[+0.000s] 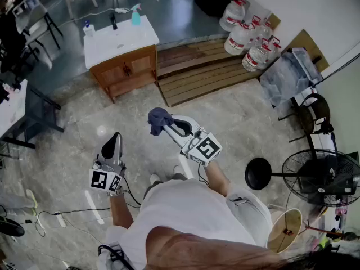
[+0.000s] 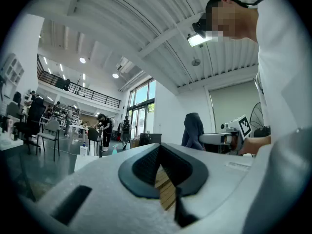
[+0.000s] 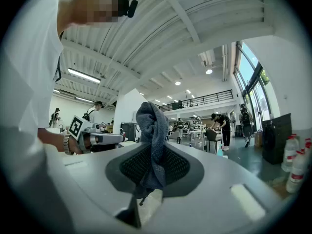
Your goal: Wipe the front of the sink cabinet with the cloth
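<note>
Head view: the sink cabinet [image 1: 125, 66] stands well apart, ahead and to the left, its wooden front running crosswise to the person. The right hand-held gripper [image 1: 166, 126] points toward the cabinet, cloth [image 1: 157, 118] at its tip. The left hand-held gripper [image 1: 115, 142] is held lower, about as far from the cabinet.

Left gripper view: jaws pressed together, empty.

Right gripper view: jaws pinch the bunched cloth.

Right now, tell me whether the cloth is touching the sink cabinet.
No, the cloth hangs in the right gripper above the floor, apart from the sink cabinet.
</note>
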`<state>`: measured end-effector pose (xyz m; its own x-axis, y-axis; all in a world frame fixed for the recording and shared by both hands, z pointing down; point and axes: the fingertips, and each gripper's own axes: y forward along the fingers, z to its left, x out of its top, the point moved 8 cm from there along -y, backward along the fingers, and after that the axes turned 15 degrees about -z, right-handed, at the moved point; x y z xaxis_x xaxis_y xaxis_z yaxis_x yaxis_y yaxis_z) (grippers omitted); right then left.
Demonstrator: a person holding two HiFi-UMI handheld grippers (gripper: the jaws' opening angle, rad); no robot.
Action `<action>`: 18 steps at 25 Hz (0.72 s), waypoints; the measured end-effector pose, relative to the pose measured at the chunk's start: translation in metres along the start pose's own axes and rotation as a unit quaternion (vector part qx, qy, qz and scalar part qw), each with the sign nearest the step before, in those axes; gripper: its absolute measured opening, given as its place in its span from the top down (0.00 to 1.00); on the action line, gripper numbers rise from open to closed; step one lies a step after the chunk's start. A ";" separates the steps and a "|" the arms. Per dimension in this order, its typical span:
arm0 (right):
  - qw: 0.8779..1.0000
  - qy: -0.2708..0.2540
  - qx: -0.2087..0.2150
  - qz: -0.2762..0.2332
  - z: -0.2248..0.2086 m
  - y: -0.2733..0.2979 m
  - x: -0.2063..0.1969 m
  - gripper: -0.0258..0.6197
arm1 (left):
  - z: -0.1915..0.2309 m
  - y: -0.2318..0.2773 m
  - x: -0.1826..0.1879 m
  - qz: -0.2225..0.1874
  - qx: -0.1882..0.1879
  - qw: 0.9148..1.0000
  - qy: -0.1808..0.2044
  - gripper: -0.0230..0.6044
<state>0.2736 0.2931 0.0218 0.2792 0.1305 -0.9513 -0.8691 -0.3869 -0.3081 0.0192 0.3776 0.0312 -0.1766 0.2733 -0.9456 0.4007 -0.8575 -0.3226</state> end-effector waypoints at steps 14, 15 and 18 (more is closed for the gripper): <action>1.000 -0.009 -0.006 0.008 -0.003 -0.001 -0.002 0.87 | -0.001 0.001 -0.004 0.007 -0.011 1.000 -0.006 0.97; 1.000 -0.009 -0.006 0.008 -0.003 -0.001 -0.002 0.87 | 0.000 0.001 -0.004 0.007 -0.010 1.000 -0.006 0.97; 1.000 -0.010 -0.005 0.011 -0.002 -0.001 -0.003 0.87 | -0.002 0.002 -0.005 0.004 -0.010 1.000 -0.012 0.97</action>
<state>0.2743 0.2907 0.0249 0.2512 0.1407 -0.9577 -0.8711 -0.3985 -0.2870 0.0221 0.3756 0.0349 -0.1954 0.2561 -0.9467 0.4205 -0.8502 -0.3168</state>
